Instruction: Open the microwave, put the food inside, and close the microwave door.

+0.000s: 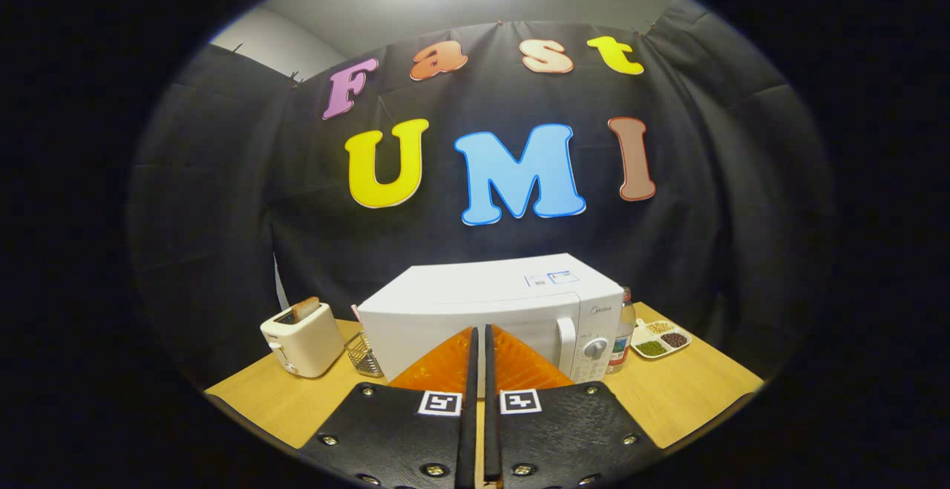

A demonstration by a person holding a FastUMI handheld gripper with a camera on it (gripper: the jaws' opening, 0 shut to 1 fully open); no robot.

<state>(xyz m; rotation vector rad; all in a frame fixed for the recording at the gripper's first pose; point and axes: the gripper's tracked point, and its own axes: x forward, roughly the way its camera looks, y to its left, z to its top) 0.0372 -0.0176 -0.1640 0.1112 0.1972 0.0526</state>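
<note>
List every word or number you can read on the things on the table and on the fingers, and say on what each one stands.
No text is legible enough to quote.
Logo on the microwave door: too small.
Stickers on its top: blurred.
Marks around its dial: too small.
Bottle label: blurred.
Markers on the shut fingers, which point at the microwave: square codes, no words.

The tool (479, 337) points level and straight ahead, its two fingers (445, 363) closed together with nothing between them.
</note>
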